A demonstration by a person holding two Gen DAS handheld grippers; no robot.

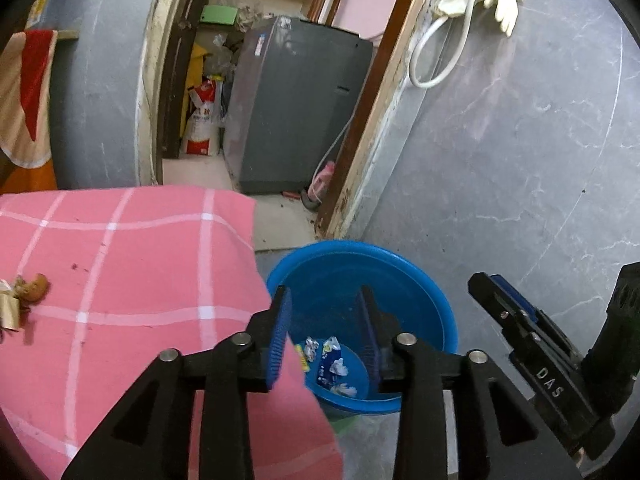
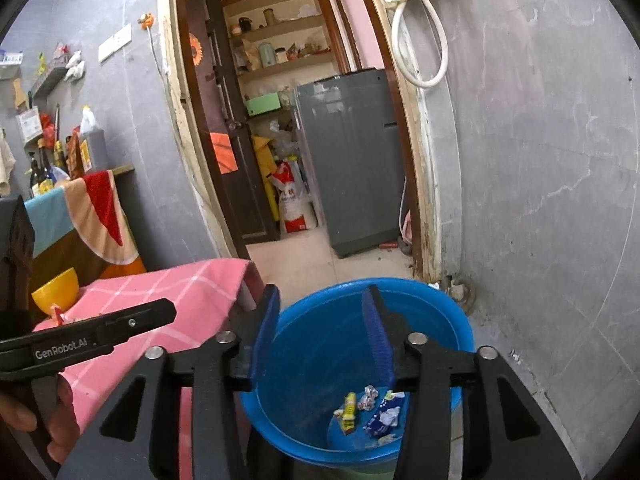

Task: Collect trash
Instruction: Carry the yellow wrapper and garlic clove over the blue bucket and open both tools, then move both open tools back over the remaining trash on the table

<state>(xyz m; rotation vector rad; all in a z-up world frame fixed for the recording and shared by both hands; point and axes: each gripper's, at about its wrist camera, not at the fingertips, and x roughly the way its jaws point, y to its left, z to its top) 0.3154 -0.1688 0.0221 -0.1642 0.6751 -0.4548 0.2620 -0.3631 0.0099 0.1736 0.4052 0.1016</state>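
Left gripper (image 1: pixel 325 322): I held it wide apart, empty, above the blue bucket (image 1: pixel 416 276).
Right gripper (image 2: pixel 322 330): likewise wide, empty, over the bucket.
Trash: wrappers (image 2: pixel 376 410) lay on the bucket's bottom.
Scraps (image 1: pixel 24 292): on the pink cloth (image 1: pixel 132 264) beside the bucket.

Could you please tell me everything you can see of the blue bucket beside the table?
The blue bucket looks like smooth plastic, round, upright and open-topped, on the floor against the grey wall, by the pink checked tablecloth. Crumpled wrappers lie on its bottom. Both claws, left and right, hover open above it, touching nothing.
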